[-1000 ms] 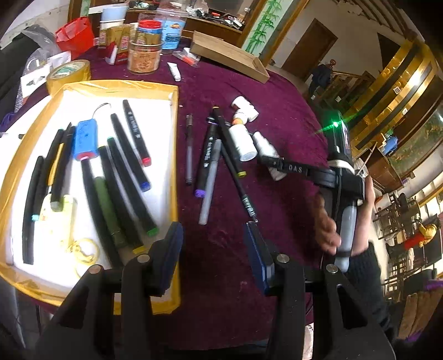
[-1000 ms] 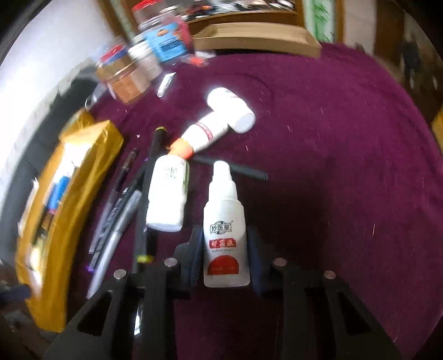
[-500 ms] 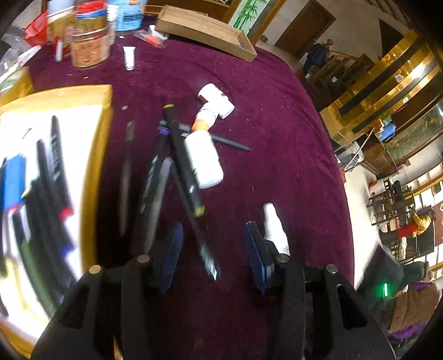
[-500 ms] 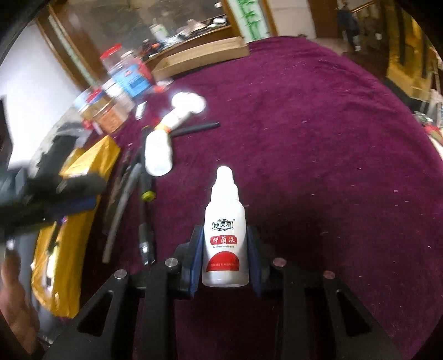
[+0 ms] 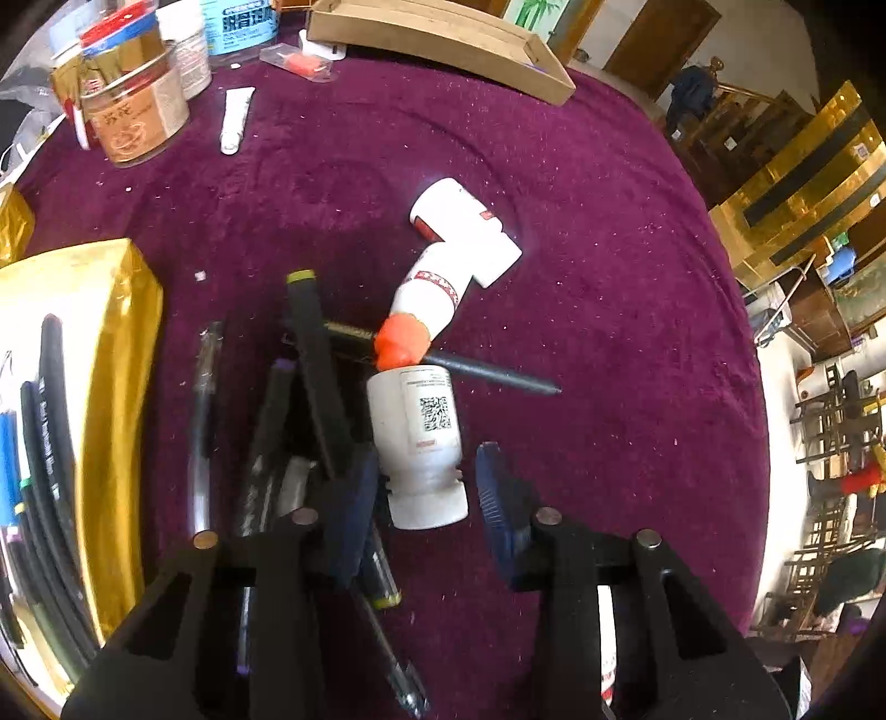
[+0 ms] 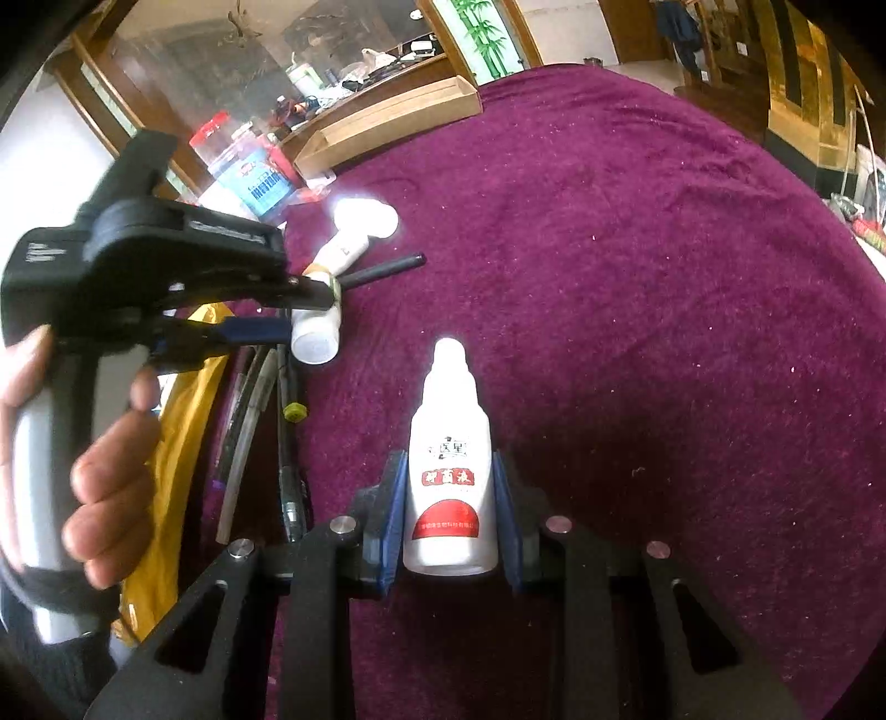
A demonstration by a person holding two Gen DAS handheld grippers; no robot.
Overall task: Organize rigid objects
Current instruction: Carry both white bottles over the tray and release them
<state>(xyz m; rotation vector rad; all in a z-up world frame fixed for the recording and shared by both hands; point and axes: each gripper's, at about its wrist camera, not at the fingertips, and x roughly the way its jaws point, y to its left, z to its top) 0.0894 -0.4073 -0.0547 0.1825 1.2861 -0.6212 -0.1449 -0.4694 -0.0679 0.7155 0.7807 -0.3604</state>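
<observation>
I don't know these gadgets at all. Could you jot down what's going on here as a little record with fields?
Surface: round table with purple cloth
Left gripper: open, its pads on either side of a white QR-code bottle lying on its side
Right gripper: shut on a white dropper bottle with a red label
Nearby: tube with orange cap, loose marker pens
Left side: gold-edged tray holding pens
Far edge: cardboard box, jars
</observation>
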